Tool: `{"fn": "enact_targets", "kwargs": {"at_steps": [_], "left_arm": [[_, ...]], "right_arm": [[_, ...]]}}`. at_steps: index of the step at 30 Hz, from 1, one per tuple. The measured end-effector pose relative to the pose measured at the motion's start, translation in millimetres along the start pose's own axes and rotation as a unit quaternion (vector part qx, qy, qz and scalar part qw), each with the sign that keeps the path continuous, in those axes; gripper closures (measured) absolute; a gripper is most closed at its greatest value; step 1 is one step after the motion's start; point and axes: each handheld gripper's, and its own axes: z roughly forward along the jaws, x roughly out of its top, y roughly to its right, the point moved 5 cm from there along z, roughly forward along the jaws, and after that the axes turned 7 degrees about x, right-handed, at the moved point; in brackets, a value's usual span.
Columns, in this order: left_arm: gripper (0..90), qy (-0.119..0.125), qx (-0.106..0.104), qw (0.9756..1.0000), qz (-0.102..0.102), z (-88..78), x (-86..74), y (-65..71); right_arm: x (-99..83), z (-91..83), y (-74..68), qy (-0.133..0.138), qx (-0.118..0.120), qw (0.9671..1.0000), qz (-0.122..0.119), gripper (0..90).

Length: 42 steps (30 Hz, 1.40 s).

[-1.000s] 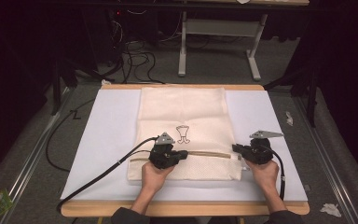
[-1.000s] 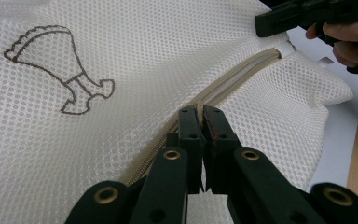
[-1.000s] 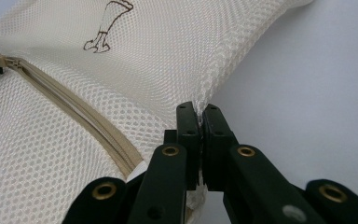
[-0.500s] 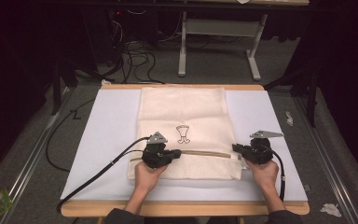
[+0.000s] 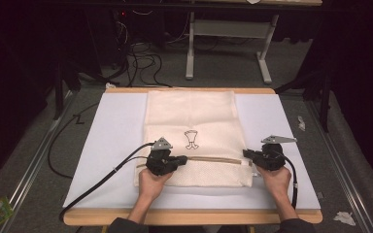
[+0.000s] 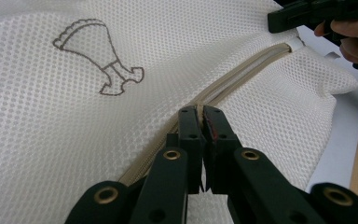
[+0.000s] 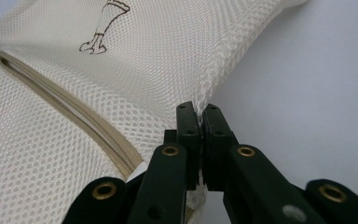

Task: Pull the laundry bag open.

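Mesh laundry bag (image 5: pixel 192 126) lies flat on white tabletop (image 5: pixel 111 145) | left tongs (image 6: pixel 200 116) clamped on its zipper pull (image 6: pixel 198 112) | right tongs (image 7: pixel 199 114) clamped on bag's side edge

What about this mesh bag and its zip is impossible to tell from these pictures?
- Zip pull: in the left gripper view, the shut left gripper hides whatever it pinches on the zip.
- Bag contents: the mesh bag lies flat; its weave hides the inside in every view.
- Small dark drawing: too small to read in the high view.
- Bag edge: in the right gripper view, the right gripper covers the pinched part.
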Motion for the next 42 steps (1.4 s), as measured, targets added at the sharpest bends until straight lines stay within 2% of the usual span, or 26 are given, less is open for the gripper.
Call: {"fn": "enact_targets", "kwargs": {"at_steps": [6,15,23,42], "left_arm": [[86.8,0.002,0.013,0.9999,0.009,-3.6,1.3,-2.3],[86.9,0.004,0.013,0.9998,0.013,-6.3,1.3,-3.0],[86.8,0.010,0.018,0.9998,-0.001,-12.0,-1.2,-10.8],[86.9,0.012,0.026,0.9996,-0.003,-16.5,-1.6,-16.4]], "right_arm": [[-0.4,0.4,1.3,0.001,-0.003,1.0000,0.002,88.7],[2.0,0.1,1.7,0.002,-0.006,1.0000,0.000,88.7],[1.7,-1.3,4.6,0.002,-0.009,1.0000,-0.001,88.6],[-3.1,-9.2,13.9,0.017,-0.017,0.9997,0.007,88.6]]}}
